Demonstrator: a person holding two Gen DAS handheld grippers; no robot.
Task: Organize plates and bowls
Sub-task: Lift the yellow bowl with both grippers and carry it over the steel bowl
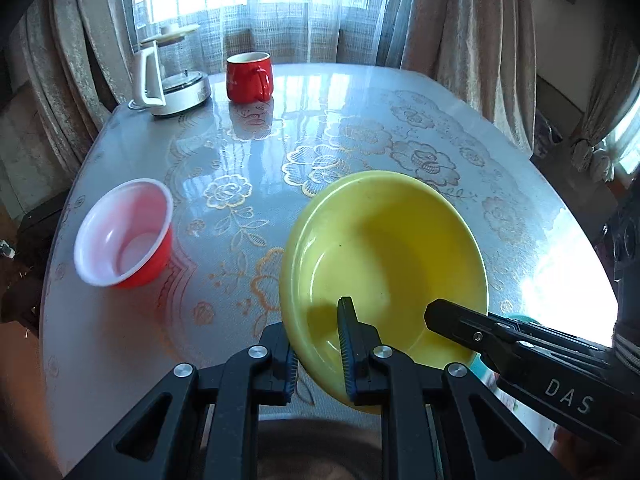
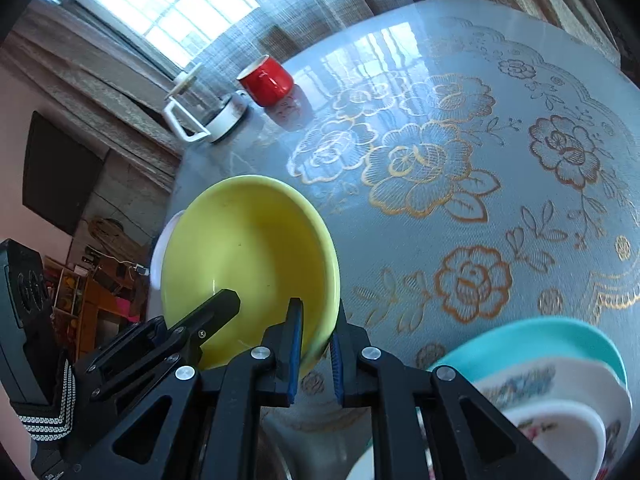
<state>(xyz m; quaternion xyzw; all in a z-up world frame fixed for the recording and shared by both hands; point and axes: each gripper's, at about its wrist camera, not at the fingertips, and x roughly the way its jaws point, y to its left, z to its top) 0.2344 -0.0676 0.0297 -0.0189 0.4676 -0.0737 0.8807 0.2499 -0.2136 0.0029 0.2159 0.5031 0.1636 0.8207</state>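
1. The left gripper (image 1: pixel 318 350) and right gripper (image 2: pixel 314 354) each have jaws clenched on opposite rims of the yellow bowl (image 1: pixel 384 256), keeping it tilted above the counter (image 1: pixel 360 120).
2. The stacked plates (image 2: pixel 560 380) lying near suggest it is headed there.

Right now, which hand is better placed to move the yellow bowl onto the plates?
Right. The right gripper pinches the yellow bowl rim, with the plates just to its right; the left gripper is on the bowl's far side.

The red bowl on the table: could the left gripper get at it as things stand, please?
Probably not yet: the left gripper is shut on the yellow bowl; otherwise the way to the red bowl looks free.
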